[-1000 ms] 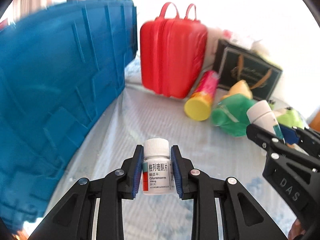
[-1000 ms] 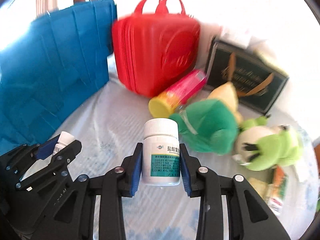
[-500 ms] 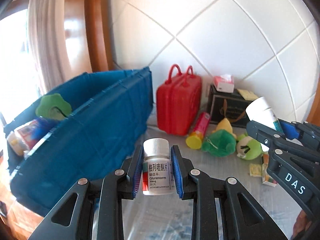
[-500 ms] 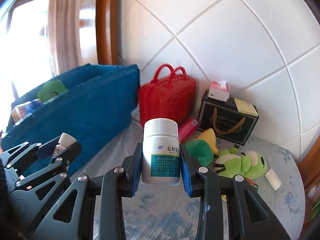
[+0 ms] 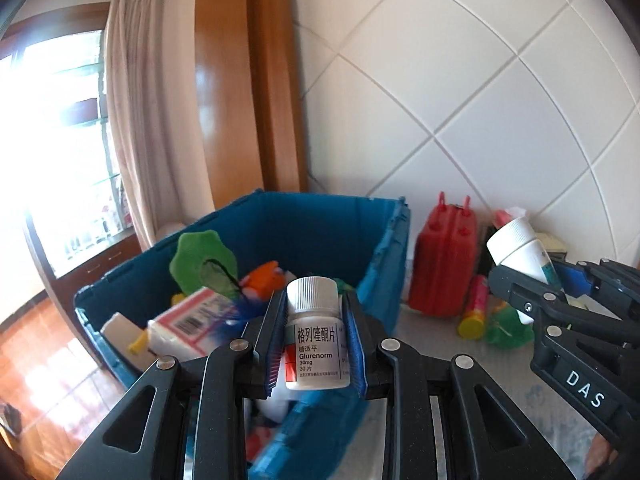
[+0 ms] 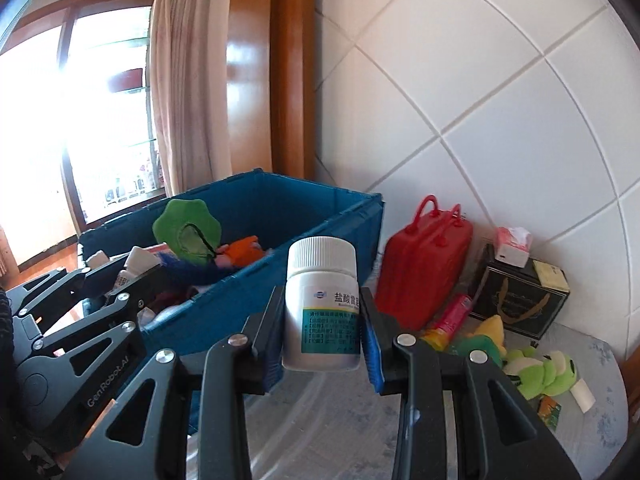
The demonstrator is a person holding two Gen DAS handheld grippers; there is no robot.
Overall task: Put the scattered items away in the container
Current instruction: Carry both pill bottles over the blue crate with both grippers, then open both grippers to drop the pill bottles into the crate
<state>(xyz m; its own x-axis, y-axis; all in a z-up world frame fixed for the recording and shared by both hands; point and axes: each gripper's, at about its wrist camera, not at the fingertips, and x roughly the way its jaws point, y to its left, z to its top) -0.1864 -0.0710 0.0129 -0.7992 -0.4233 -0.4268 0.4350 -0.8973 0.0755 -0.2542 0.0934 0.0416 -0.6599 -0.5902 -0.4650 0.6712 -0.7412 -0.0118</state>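
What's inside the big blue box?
Inside the blue box you can see a green plush toy, something orange and a barcoded packet. The grippers and the pile hide what lies underneath.

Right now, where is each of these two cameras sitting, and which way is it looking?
Left wrist view: on the left gripper, looking along its fingers past its small white pill bottle into the blue plastic crate; the right gripper shows alongside.
Right wrist view: on the right gripper, looking past its larger white teal-labelled bottle at the table; the left gripper shows alongside.
Shared: crate, red plastic case.
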